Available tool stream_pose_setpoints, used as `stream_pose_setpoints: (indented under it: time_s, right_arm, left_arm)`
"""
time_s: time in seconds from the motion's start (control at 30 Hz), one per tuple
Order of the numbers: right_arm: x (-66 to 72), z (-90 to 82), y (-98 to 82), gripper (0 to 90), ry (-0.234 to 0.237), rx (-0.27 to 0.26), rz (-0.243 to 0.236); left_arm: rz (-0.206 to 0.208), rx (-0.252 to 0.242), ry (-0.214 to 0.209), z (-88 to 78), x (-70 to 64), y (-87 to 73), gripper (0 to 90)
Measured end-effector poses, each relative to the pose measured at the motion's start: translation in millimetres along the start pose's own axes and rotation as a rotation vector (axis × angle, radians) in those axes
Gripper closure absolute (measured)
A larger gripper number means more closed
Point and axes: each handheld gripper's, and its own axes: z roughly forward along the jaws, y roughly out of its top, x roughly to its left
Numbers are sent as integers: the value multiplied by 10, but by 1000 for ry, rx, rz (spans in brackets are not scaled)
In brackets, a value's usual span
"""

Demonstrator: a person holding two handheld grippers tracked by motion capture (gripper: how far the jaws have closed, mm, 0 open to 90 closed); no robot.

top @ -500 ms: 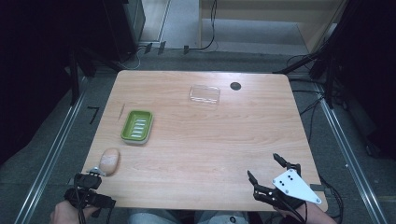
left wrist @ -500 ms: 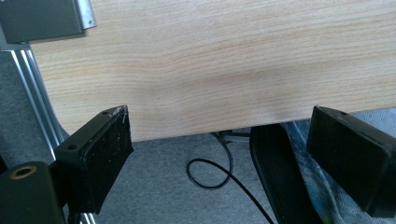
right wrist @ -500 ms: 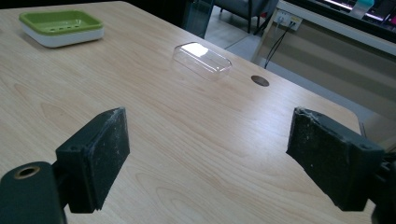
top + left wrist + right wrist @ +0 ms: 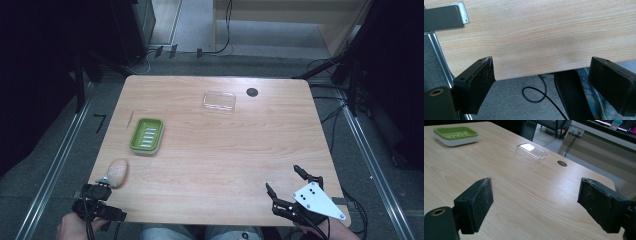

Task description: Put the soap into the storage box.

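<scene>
Hovering with jaws spread wide and gripping nothing, the right claw (image 4: 285, 181) and left claw (image 4: 541, 82) are sitting at the worktop's (image 4: 225, 150) near corners, while the green soap dish (image 4: 146, 135), clear lid (image 4: 219, 101) and tan soap bar (image 4: 118, 171) are lying apart.

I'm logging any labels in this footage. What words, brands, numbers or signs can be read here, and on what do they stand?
None can be read.
Green soap dish: ribbed inside, no print that I can make out.
Clear lid: unmarked.
Tan soap bar: any stamp is too small to tell.
Grey plate on the right gripper: holes, no lettering.
Table: bare wood grain.
</scene>
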Motion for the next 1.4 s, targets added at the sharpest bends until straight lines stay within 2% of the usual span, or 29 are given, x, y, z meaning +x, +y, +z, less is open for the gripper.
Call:
stream_pose_setpoints:
  time_s: [0.43,0.87,1.13,1.3,1.4]
  right_arm:
    - [20,33,11,133,11,5,-11]
    - [10,34,8,133,7,3,-7]
    - [22,53,18,133,16,1,-13]
    - [40,82,34,133,26,-2,-16]
    - [56,95,41,133,34,1,-25]
  left_arm:
    - [17,29,10,-70,5,104,74]
    - [41,13,15,-160,20,253,74]
    - [24,-3,15,-189,83,347,69]
    - [-6,-14,7,-183,168,423,48]
    - [-4,-30,4,-181,190,459,48]
